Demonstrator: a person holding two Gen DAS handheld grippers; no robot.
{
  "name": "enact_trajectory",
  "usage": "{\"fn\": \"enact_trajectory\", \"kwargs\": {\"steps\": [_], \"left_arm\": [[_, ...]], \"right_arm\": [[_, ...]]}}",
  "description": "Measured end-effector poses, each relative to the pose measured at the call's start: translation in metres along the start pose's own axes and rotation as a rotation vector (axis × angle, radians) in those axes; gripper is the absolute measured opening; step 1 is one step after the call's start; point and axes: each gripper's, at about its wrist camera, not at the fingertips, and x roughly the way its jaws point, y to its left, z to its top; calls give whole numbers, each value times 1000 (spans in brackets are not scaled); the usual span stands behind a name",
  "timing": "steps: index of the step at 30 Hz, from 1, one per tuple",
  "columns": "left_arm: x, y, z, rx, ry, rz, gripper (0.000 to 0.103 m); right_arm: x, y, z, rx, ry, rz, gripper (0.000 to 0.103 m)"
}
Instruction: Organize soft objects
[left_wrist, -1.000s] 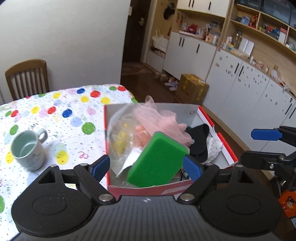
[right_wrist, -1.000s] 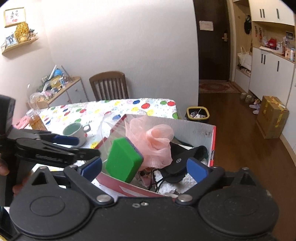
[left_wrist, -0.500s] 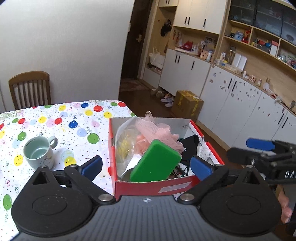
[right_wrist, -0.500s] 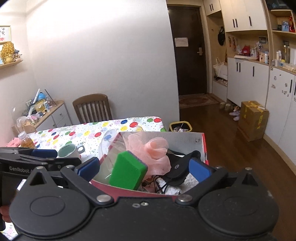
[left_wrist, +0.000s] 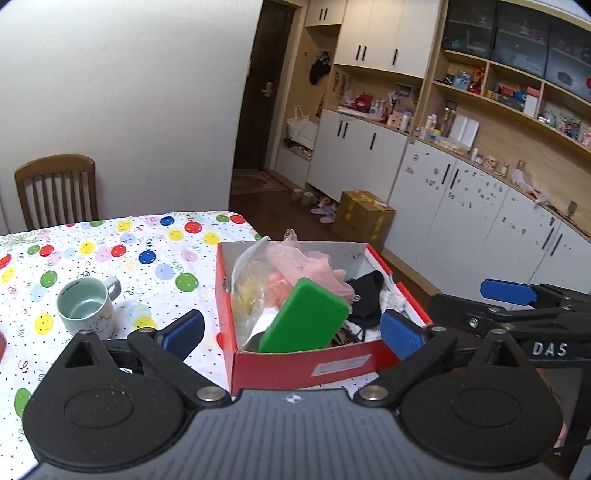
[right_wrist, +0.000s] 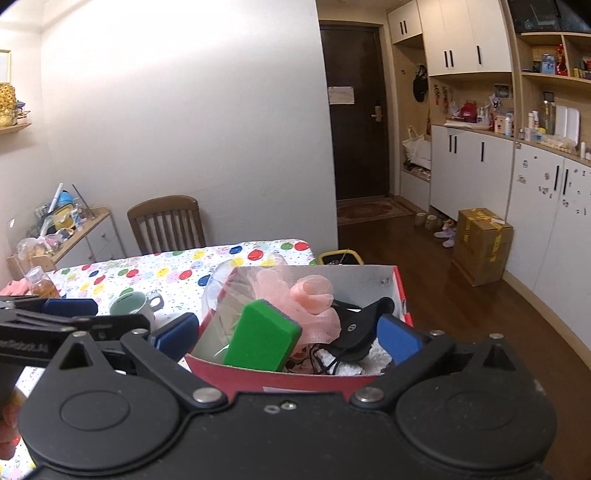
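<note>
A red cardboard box (left_wrist: 295, 363) (right_wrist: 295, 380) sits at the table's right end. In it a green sponge (left_wrist: 304, 317) (right_wrist: 262, 338) leans upright beside a pink mesh puff (left_wrist: 314, 264) (right_wrist: 310, 299), a clear plastic bag (left_wrist: 245, 284), a black soft item (left_wrist: 365, 299) (right_wrist: 358, 332) and something white (right_wrist: 351, 365). My left gripper (left_wrist: 291, 332) is open and empty, above and short of the box. My right gripper (right_wrist: 286, 334) is open and empty, likewise back from it. Each gripper shows at the edge of the other's view.
A pale green mug (left_wrist: 85, 308) (right_wrist: 135, 308) stands on the dotted tablecloth (left_wrist: 110, 258) left of the box. A wooden chair (right_wrist: 166, 225) is at the table's far side. A bottle (right_wrist: 40, 284) stands at the table's left. Cabinets and a brown carton (right_wrist: 482, 245) are at the right.
Both grippers have pulled up and back from the box, so it looks smaller and further. The sponge and other things stay in the box.
</note>
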Motion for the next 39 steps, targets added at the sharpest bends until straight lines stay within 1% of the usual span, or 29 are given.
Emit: {"fn": "enact_trajectory", "kwargs": {"steps": [3,6,9,16,19,39], "left_arm": [[-5,1,-1,10,-10,-14,102],[-9,1,-2,26,-20,9,102],[-12,4,-1,12,-21,-10,102],[-15,9,-2,13,-20,-2,102],[-17,13,-3,2,-16,-16,102],[-20,18,-3,15,-23,-7,102]], "right_arm": [[-3,3,-1,4,-5,-12,103],[-5,6,-2,7,-2,-14,103],[-7,11,-3,2,-5,-13,103],[-8,19,-4,4,-4,-13,103],[-9,23,-4,9,-3,-13,103],[-11,29,-5,14,-4,-17,103]]}}
